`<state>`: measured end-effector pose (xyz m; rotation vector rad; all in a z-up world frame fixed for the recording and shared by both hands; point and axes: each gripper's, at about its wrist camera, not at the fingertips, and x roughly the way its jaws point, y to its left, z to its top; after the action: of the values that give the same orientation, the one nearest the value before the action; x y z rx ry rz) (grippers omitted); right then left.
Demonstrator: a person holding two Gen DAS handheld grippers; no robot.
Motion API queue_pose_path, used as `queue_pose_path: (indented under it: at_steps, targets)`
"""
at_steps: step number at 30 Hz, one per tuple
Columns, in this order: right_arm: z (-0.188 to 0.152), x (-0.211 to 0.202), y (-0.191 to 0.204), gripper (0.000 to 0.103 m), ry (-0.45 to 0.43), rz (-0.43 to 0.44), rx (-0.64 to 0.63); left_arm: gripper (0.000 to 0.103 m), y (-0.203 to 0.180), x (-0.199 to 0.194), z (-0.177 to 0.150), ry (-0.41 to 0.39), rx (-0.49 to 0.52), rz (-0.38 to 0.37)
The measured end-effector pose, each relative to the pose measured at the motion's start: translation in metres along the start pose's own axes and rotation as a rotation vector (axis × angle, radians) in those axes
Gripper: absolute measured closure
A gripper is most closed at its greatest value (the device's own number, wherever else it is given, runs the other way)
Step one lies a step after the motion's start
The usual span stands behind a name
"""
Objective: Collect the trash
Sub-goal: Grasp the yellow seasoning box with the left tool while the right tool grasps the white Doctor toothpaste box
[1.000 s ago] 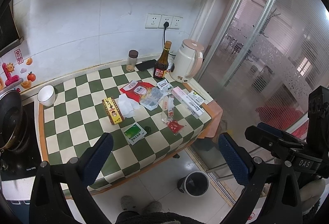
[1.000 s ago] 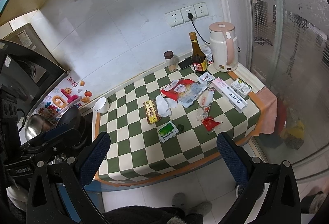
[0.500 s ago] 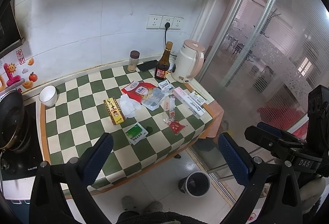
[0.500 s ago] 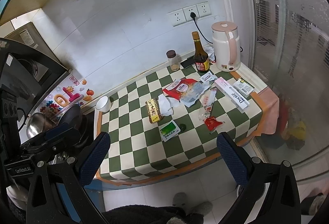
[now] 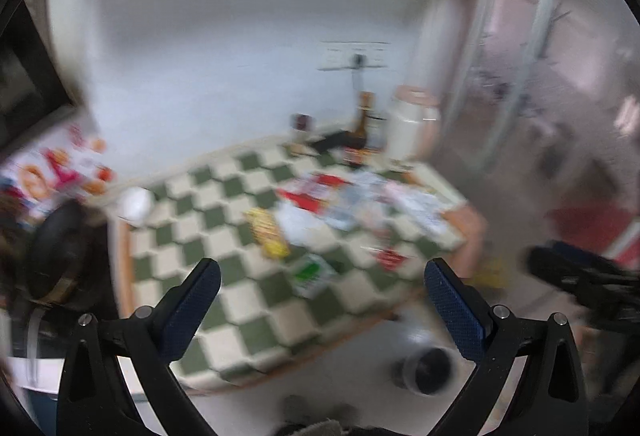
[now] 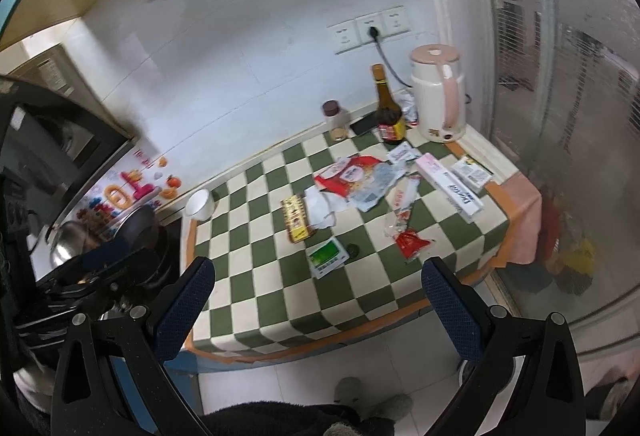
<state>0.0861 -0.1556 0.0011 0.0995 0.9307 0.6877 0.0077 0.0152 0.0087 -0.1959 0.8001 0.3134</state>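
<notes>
Green-checked table (image 6: pixel 256 300) strewn with wrappers (image 6: pixel 354 181), both grippers — left (image 5: pixel 322 276), right (image 6: pixel 318 274) — spread apart, empty.

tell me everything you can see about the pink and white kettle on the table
The kettle stands upright at the far right corner of the checkered table, against the white wall. Its body looks like cream plastic, with a pink lid and a pink handle facing the camera's right. The lid is shut. A dark bottle stands just to its left; whether they touch is unclear.
</notes>
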Motion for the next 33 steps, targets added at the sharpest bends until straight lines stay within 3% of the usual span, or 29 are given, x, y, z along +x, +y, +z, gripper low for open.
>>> queue_pose_path:
  at_steps: [1,5,12,13,16,18,19,21,22,24,26,31,32,33]
  targets:
    - [0.001,0.003,-0.002,0.0,0.003,-0.023,0.014,0.0,0.005,0.011,0.003,0.002,0.003,0.067]
    - [0.005,0.024,-0.02,0.0,0.01,-0.103,0.046,0.0,0.025,0.055,0.009,0.06,-0.034,0.198]
    - [0.017,0.096,-0.09,0.0,0.037,-0.23,0.138,0.0,0.054,0.158,0.008,0.265,-0.149,0.318]
    - [0.026,0.126,-0.108,0.0,0.075,-0.287,0.149,0.0,0.057,0.181,0.008,0.312,-0.158,0.336]
    - [0.036,0.156,-0.125,0.0,0.123,-0.314,0.156,0.0,0.064,0.242,0.006,0.414,-0.181,0.37]
    - [0.055,0.211,-0.151,0.0,0.201,-0.361,0.145,0.0,0.068,0.276,0.004,0.467,-0.207,0.374]
    - [0.055,0.211,-0.151,0.0,0.201,-0.361,0.145,0.0,0.07,0.294,0.004,0.489,-0.225,0.373]
    - [0.073,0.274,-0.175,0.0,0.296,-0.41,0.122,0.0,0.072,0.328,0.003,0.518,-0.246,0.369]
    - [0.073,0.274,-0.175,0.0,0.296,-0.41,0.122,0.0,0.074,0.344,0.003,0.537,-0.248,0.369]
    - [0.091,0.339,-0.2,0.004,0.397,-0.468,0.109,0.0,0.077,0.375,0.002,0.569,-0.253,0.37]
    - [0.094,0.357,-0.204,0.006,0.422,-0.485,0.099,0.0,0.083,0.401,0.0,0.598,-0.269,0.375]
    - [0.115,0.451,-0.234,0.011,0.569,-0.596,-0.016,0.0,0.088,0.445,-0.012,0.657,-0.276,0.394]
    - [0.115,0.451,-0.234,0.013,0.569,-0.596,-0.016,0.0,0.088,0.449,-0.014,0.656,-0.29,0.363]
    - [0.112,0.472,-0.241,0.019,0.628,-0.603,-0.036,0.0,0.089,0.449,-0.014,0.653,-0.303,0.348]
